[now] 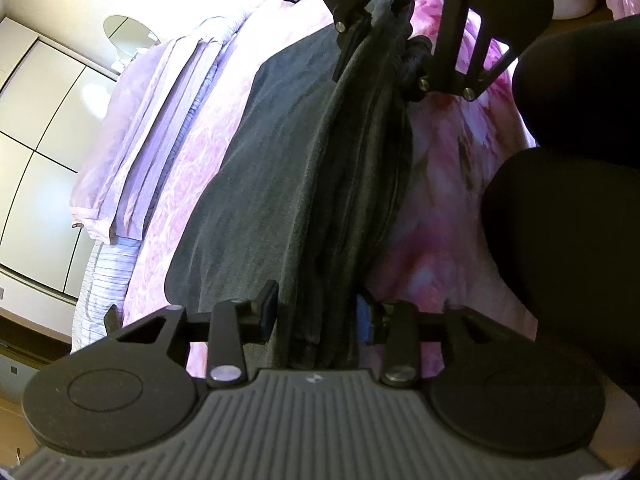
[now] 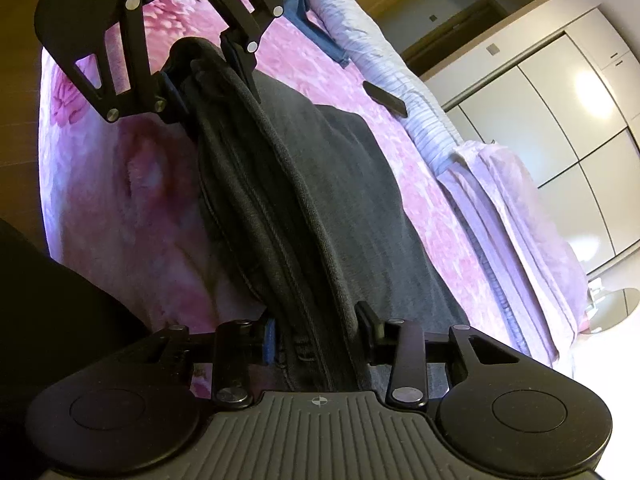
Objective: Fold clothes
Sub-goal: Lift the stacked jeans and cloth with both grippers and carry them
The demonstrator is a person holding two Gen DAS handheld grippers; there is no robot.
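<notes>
The dark grey garment (image 1: 260,184) hangs stretched above the pink bedspread (image 1: 208,148). The left gripper (image 1: 320,312) pinches one bunched end in its jaws. The right gripper (image 2: 320,328) pinches the other end.

Dark grey garment (image 1: 260,184), pink floral bedspread (image 1: 448,184), lilac pillow (image 1: 132,152), white wardrobe doors (image 1: 48,120), black grippers

Each wrist camera looks close along its own tool (image 1: 316,312), facing the other tool (image 2: 208,76); both views share the trousers (image 1: 280,168) and bed (image 2: 120,200).
</notes>
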